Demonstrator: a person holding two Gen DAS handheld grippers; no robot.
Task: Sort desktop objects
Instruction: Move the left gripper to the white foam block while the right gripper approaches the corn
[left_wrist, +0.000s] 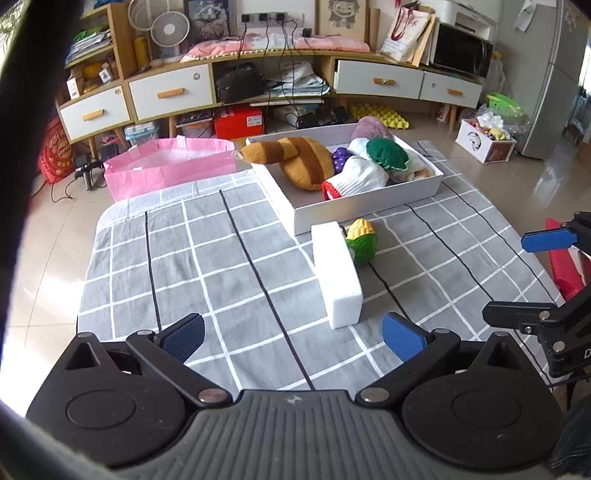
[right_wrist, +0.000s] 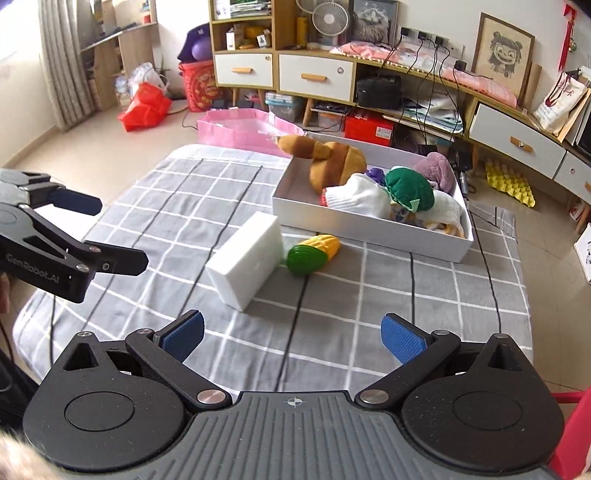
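Both grippers, left (left_wrist: 293, 338) and right (right_wrist: 291, 338), are held level at the near edge, jaws spread wide, nothing gripped; white block (right_wrist: 245, 260) and toy corn (right_wrist: 313, 254) are seen ahead.

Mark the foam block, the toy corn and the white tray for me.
foam block (right_wrist: 246, 258): right wrist view, on its top face.
toy corn (right_wrist: 314, 253): right wrist view, where the yellow cob meets the green husk.
white tray (left_wrist: 369, 208): left wrist view, on its near outer wall.

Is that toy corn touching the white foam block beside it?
Touching, it seems: in the left wrist view the toy corn presses against the white foam block's side, no gap showing.
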